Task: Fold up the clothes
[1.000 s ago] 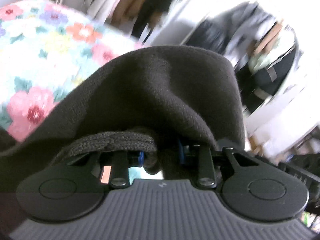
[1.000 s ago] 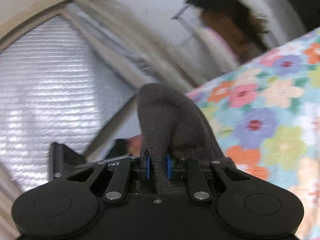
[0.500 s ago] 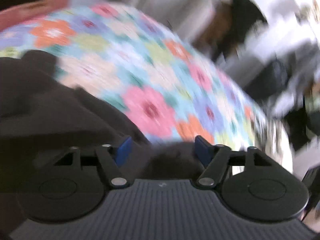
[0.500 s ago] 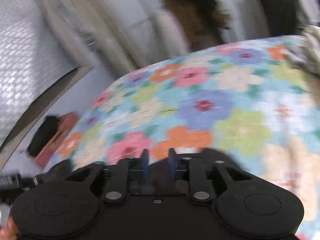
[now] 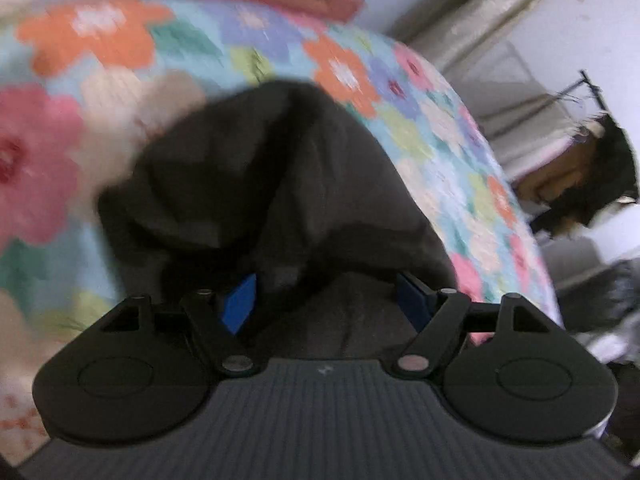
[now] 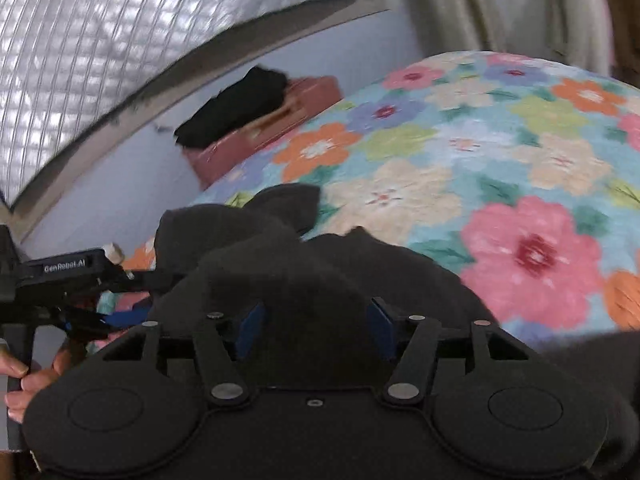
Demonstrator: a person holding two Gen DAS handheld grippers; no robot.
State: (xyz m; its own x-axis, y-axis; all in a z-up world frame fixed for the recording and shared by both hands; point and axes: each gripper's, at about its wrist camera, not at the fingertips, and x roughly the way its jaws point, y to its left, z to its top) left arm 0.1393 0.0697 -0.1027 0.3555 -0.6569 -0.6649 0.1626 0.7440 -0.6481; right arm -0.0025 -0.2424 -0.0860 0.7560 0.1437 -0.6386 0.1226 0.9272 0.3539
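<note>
Your dark knit garment (image 5: 276, 184) lies heaped on the floral bedspread (image 5: 100, 40) directly ahead of both hand-held grippers, left (image 5: 326, 300) and right (image 6: 316, 326), each spread wide with cloth bunched between the jaws but unclamped, the left one just beside the heap's left edge.

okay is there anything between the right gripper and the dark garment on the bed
Nothing visible. The right gripper is open with the dark garment bunched right between its fingers, lying on the floral bedspread.
</note>
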